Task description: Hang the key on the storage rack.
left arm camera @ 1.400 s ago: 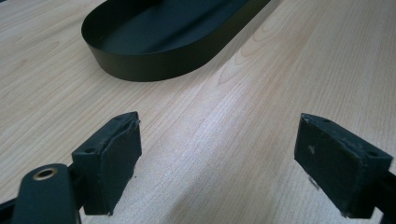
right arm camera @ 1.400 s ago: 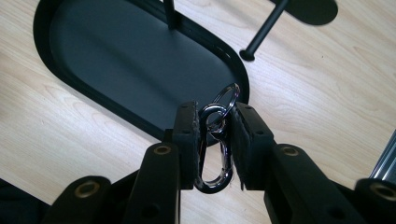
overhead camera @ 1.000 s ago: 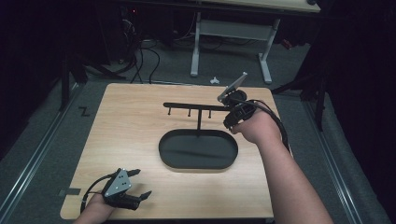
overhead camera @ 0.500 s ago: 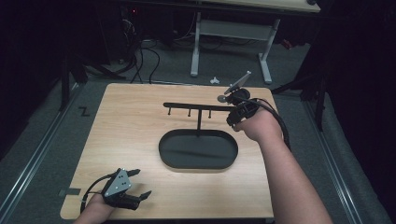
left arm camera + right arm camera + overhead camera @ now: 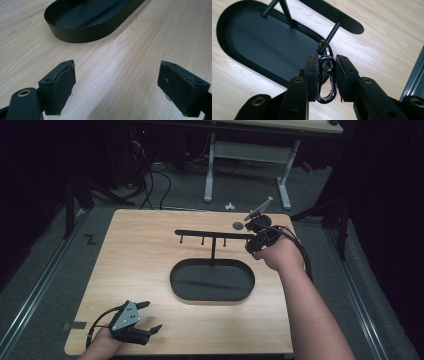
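Silver carabiner [image 5: 326,81]; black oval tray [image 5: 180,287]; black hook stand [image 5: 212,235]; pale wood-grain table [image 5: 140,250].

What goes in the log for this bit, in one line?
right gripper: shut on carabiner clip | clip ring at rack peg | left gripper: open, over table

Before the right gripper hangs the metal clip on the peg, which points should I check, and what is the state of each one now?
1. Right gripper shut on the carabiner clip: ok.
2. Key ring at the clip's top meets the end peg: ok.
3. Ring already over the peg tip: cannot tell.
4. Stand's bar upright above the oval tray: ok.
5. Left gripper open, resting at the table's near corner, away from the stand: ok.
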`<state>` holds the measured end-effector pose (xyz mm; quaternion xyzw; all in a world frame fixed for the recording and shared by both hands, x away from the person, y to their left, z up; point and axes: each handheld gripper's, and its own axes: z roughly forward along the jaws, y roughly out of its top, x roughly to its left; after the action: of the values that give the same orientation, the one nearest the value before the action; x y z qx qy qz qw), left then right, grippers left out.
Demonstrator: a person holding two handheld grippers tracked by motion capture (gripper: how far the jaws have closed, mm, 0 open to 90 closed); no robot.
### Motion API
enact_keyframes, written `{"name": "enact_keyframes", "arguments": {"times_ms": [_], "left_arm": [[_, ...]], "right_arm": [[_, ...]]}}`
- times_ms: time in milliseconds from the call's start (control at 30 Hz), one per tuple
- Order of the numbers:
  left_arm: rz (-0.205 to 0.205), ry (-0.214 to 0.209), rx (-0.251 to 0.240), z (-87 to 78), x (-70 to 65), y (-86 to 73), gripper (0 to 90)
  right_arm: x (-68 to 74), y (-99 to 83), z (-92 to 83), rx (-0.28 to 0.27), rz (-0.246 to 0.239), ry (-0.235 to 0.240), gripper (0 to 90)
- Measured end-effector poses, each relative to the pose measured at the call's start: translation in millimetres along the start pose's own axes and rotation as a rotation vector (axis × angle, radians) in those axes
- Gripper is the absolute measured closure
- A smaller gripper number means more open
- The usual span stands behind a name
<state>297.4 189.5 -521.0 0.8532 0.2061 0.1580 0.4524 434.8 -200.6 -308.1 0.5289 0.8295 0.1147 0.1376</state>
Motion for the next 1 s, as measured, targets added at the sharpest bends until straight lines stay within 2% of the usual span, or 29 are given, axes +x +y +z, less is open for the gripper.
{"name": "enact_keyframes", "arguments": {"times_ms": [600, 1000], "left_arm": [[-0.001, -0.003, -0.002, -0.4, -0.1, -0.2, 15.3], [-0.001, 0.000, -0.005, -0.4, -0.4, -0.5, 15.3]], "right_arm": [[-6.7, 1.0, 6.2, -0.024, 0.029, -0.037, 70.8], [-6.8, -0.6, 4.5, -0.027, 0.039, -0.032, 69.2]]}}
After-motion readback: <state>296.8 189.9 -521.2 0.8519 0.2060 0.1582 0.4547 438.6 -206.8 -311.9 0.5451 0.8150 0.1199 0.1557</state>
